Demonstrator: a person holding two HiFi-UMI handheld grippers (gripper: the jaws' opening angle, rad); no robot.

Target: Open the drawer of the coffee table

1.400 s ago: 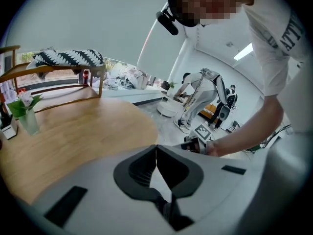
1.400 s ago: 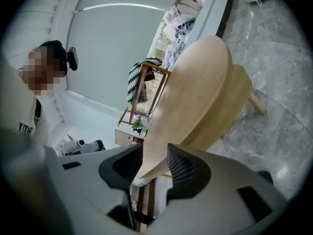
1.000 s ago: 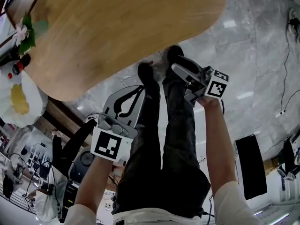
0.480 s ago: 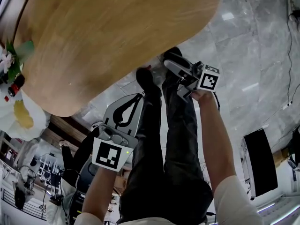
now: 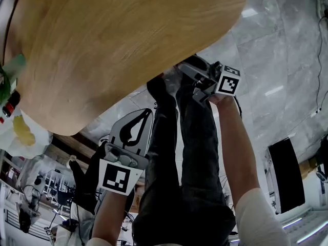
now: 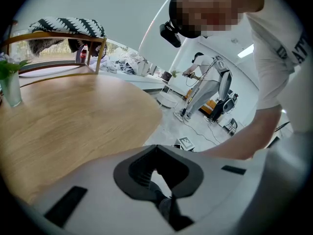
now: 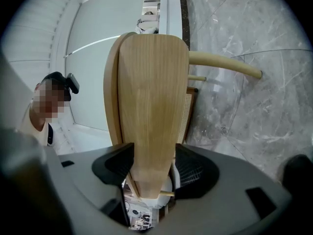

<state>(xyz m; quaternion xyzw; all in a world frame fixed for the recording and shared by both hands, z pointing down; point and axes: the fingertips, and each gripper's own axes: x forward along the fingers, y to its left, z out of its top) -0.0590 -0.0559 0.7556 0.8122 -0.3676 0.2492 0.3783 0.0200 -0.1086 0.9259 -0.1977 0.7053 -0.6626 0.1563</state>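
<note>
The oval wooden coffee table (image 5: pixel 128 40) fills the upper left of the head view. No drawer front shows clearly; a cane-mesh panel (image 7: pixel 187 116) sits under the top by a curved leg (image 7: pixel 225 65). My right gripper (image 5: pixel 187 68) is level at the table's near rim. The rim (image 7: pixel 151 106) shows edge-on between its jaws, whose pads (image 7: pixel 195 173) stand apart from the wood. These jaws have just been opening. My left gripper (image 5: pixel 148 113) hangs lower by the person's legs. It points down over the top (image 6: pixel 73 121), and its tips (image 6: pixel 156 148) meet with nothing held.
The person's legs and shoes (image 5: pixel 179 152) stand between the grippers on the grey marble floor (image 5: pixel 277 45). A glass vase with a green stem (image 6: pixel 10 84) is on the table's far side, and a chair with a striped cloth (image 6: pixel 63 31) stands behind it. A black flat object (image 5: pixel 284 173) lies right.
Both grippers have sunk. The right one has come closer to the table's rim and its jaws stand wider; the left one has slid down the picture. The tabletop looms larger.
</note>
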